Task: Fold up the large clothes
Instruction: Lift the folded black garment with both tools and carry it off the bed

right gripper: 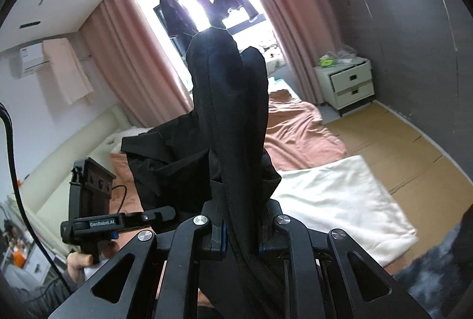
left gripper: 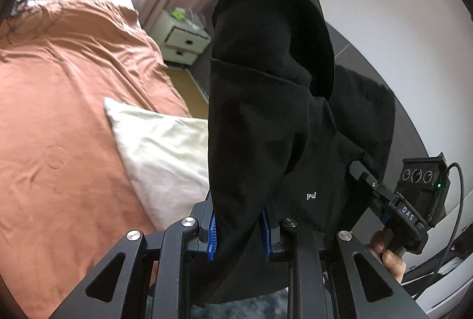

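Observation:
A large black garment (left gripper: 266,112) with a small white logo hangs in the air over the bed. My left gripper (left gripper: 240,233) is shut on one edge of it, the cloth pinched between the blue pads (left gripper: 212,233). My right gripper (right gripper: 241,236) is shut on another edge of the black garment (right gripper: 227,118), which rises up in front of its camera. The right gripper also shows in the left wrist view (left gripper: 359,171), gripping the cloth at the right. The left gripper shows in the right wrist view (right gripper: 165,212) at lower left.
A bed with a rust-brown sheet (left gripper: 74,82) lies below left. A cream cloth (left gripper: 165,153) lies on it, also seen in the right wrist view (right gripper: 340,194). A white two-drawer nightstand (right gripper: 348,85) stands by the grey wall. Pink curtains (right gripper: 133,53) frame the window.

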Tool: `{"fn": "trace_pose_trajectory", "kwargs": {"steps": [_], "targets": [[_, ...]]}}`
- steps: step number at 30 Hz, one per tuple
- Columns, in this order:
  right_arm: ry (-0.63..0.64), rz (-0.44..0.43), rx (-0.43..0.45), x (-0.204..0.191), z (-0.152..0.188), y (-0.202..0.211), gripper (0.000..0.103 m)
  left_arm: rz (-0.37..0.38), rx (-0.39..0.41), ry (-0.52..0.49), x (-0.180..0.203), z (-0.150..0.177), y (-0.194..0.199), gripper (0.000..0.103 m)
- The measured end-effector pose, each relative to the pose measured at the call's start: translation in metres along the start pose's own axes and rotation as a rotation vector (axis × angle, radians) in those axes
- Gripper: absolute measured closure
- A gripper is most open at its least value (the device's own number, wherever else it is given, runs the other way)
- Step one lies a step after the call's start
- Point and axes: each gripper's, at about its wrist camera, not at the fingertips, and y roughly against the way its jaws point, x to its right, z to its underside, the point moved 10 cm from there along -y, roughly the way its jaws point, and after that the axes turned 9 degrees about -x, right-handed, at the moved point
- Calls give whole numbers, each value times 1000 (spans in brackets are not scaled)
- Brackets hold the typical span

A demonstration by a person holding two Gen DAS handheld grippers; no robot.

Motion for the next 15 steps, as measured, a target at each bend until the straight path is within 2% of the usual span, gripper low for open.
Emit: {"fn": "trace_pose_trajectory", "kwargs": {"steps": [7,15], "targets": [[-36,40,-15,35,-15,-19,88,30,-70,26,-4,-13,-43,79],[-90,49,-66,72,-25,-80,88,5,-120,88,-48,-26,-78,79]]}}
